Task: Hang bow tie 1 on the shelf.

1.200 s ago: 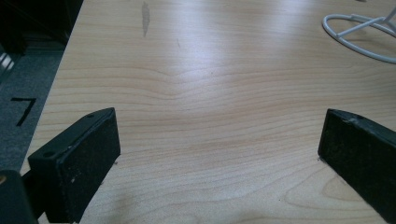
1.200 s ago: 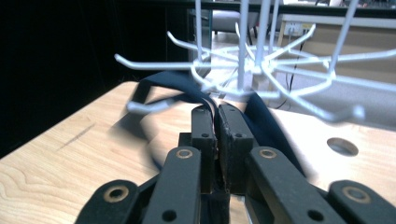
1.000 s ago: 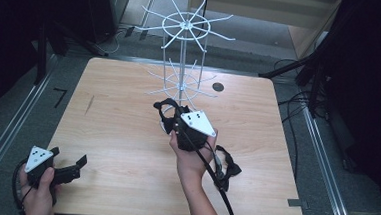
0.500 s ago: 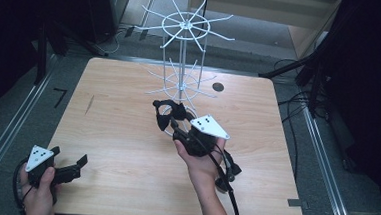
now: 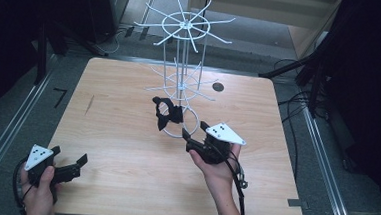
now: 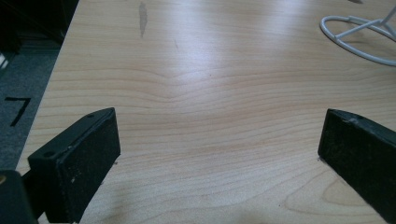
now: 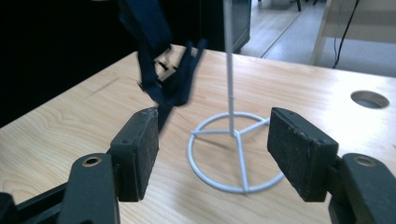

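Hanging from a lower arm of the white wire rack (image 5: 181, 62), the dark strap-like object (image 5: 166, 113) dangles just beside the rack's post, above the ring base on the wooden table (image 5: 116, 148). The right gripper (image 5: 192, 137) sits near it; its jaws have just been opening and stand apart with nothing between them, so the hanging step looks done and backing clear without snagging comes next. The left gripper (image 5: 77, 161) rests at the table's near corner, jaws wide and empty. No container is present.
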